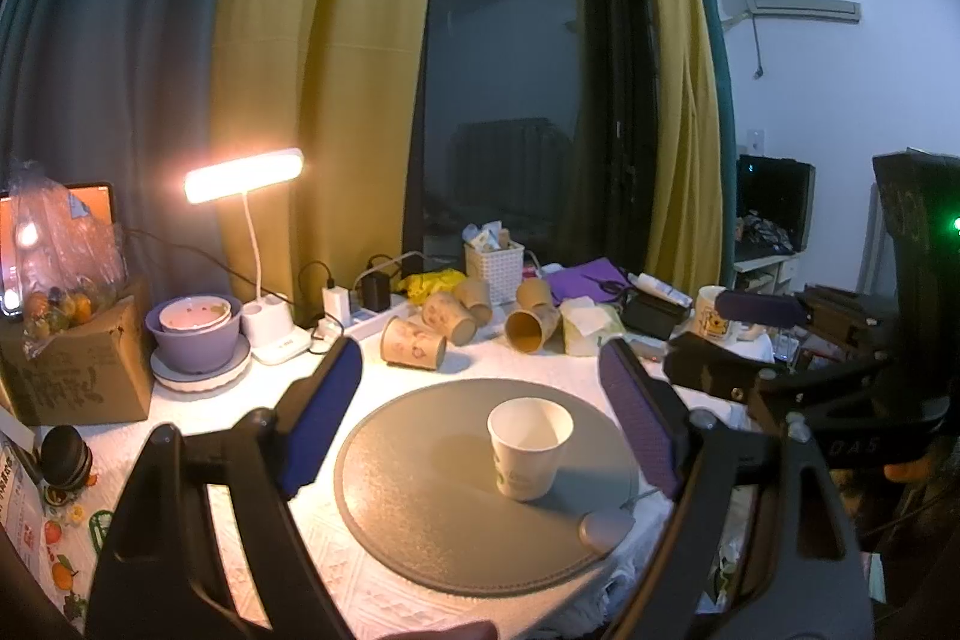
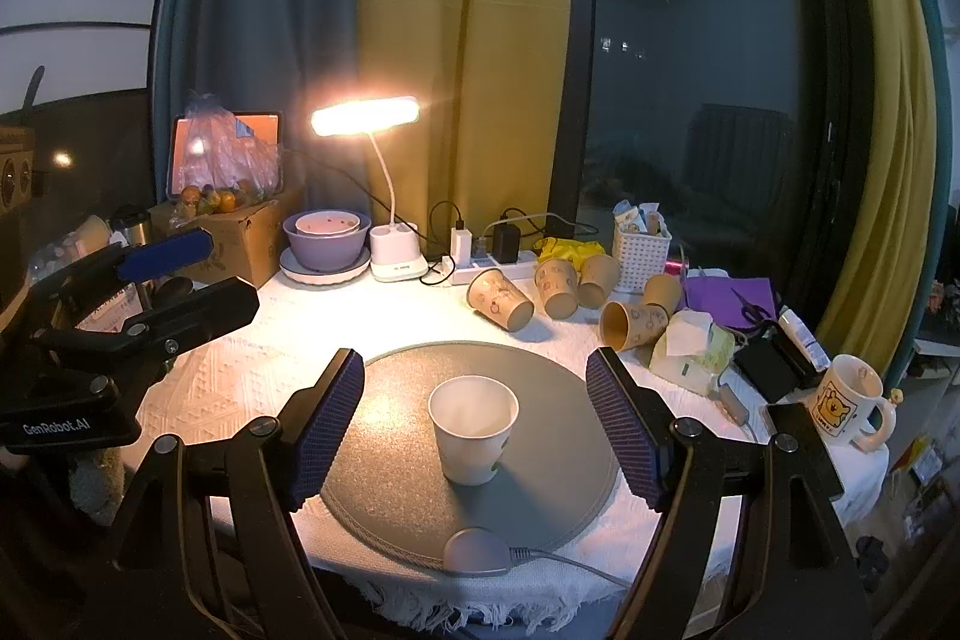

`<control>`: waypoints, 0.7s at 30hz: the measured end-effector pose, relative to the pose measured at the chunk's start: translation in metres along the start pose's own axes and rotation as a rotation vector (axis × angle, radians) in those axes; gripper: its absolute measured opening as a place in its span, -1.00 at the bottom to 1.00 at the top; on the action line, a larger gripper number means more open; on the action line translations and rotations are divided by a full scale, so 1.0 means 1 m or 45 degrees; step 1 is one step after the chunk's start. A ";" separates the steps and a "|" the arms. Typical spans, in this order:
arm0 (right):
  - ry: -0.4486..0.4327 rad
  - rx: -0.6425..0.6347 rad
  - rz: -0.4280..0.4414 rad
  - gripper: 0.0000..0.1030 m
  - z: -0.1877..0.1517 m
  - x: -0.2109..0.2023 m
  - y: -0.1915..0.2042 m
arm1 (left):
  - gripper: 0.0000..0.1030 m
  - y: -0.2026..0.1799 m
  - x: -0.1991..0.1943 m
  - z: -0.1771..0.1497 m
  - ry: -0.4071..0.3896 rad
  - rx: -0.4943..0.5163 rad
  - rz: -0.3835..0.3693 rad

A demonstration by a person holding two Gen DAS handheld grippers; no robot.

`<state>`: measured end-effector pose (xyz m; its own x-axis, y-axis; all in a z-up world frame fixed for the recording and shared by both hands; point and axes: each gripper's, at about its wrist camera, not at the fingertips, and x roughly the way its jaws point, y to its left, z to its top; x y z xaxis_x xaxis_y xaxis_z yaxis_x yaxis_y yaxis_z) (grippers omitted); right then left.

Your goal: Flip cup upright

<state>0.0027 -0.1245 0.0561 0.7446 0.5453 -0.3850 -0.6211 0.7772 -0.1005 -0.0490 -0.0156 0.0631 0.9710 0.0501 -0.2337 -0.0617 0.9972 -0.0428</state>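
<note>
The white paper cup (image 2: 473, 429) stands upright, mouth up, on the round grey mat (image 2: 384, 400), a bit below centre of frame in the right wrist view. In the left wrist view the same cup (image 1: 529, 448) sits lower middle, toward the right half of the mat (image 1: 420, 508).

Right claw (image 2: 474, 418) is spread wide, blue pads on either side of the cup and well apart from it, touching nothing. Left claw (image 1: 480, 418) is spread too, holding nothing, with the cup showing between its fingers but nearer the right one.

Behind the mat on the white-clothed tabletop (image 2: 240, 388) there's a cluster of brown paper cups (image 2: 564, 292) lying on their sides, just in front of a white basket (image 2: 641, 253). A lit desk lamp (image 2: 363, 117) glows upper left of centre, with a purple bowl (image 2: 326, 244) beside its base. A bear mug (image 2: 846, 403) sits at the right edge. The left claw also shows in the right view as a dark shape at the left edge (image 2: 180, 274).
</note>
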 end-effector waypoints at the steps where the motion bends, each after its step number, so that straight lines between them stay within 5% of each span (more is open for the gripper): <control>1: 0.000 0.000 0.000 0.54 0.000 0.000 0.000 | 0.60 0.000 0.000 0.000 0.000 0.000 0.000; 21: 0.003 0.001 0.002 0.54 -0.001 0.001 -0.002 | 0.60 0.000 0.001 -0.002 0.002 -0.003 0.002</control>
<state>0.0040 -0.1258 0.0553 0.7431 0.5460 -0.3870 -0.6223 0.7765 -0.0994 -0.0481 -0.0158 0.0613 0.9706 0.0519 -0.2349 -0.0642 0.9969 -0.0450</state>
